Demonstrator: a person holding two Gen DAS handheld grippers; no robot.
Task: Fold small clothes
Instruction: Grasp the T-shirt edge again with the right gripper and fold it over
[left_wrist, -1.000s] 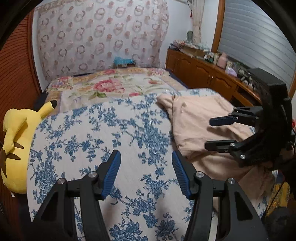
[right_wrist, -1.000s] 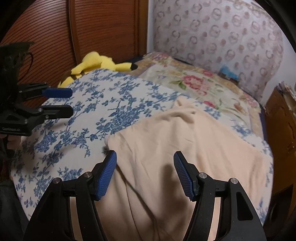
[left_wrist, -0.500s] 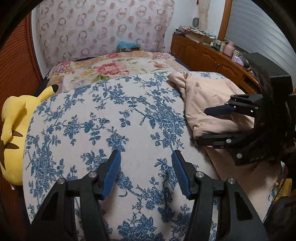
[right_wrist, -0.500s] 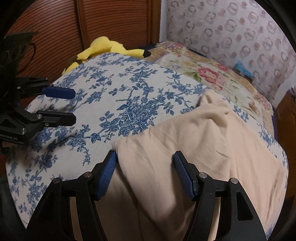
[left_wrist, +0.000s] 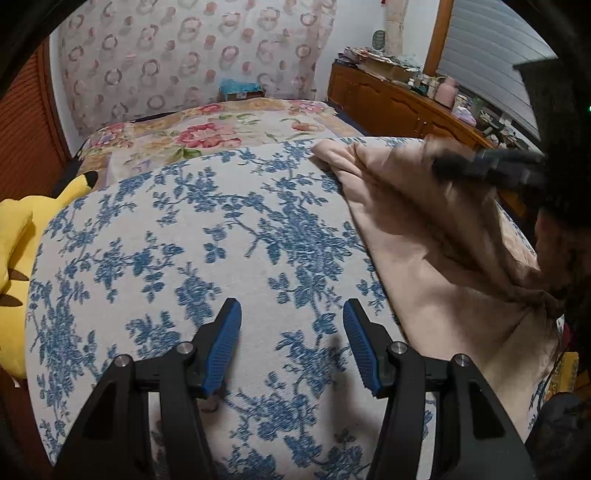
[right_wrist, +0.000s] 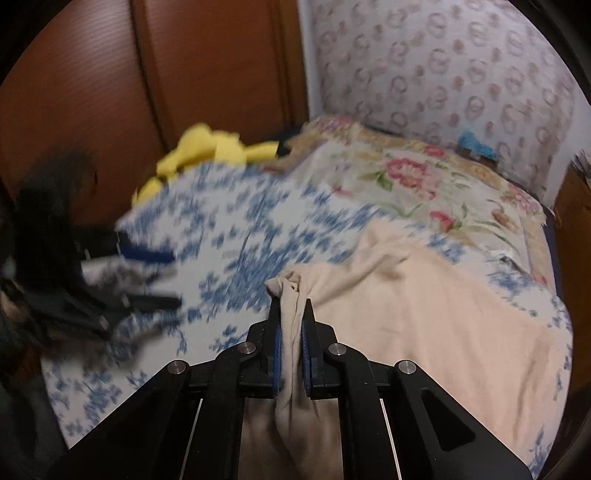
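A peach-coloured garment lies on the right side of the bed with the blue-flowered cover. My right gripper is shut on a bunched edge of the garment and lifts it off the cover. In the left wrist view the garment rises toward the blurred right gripper. My left gripper is open and empty over the bare cover, left of the garment. It shows blurred in the right wrist view.
A yellow plush toy lies at the bed's left edge by a wooden wall. A flowered quilt covers the far half. A cluttered wooden sideboard stands along the right.
My right gripper has shut on the garment's near-left edge and lifted it. My left gripper stayed open and moved slightly over the cover.
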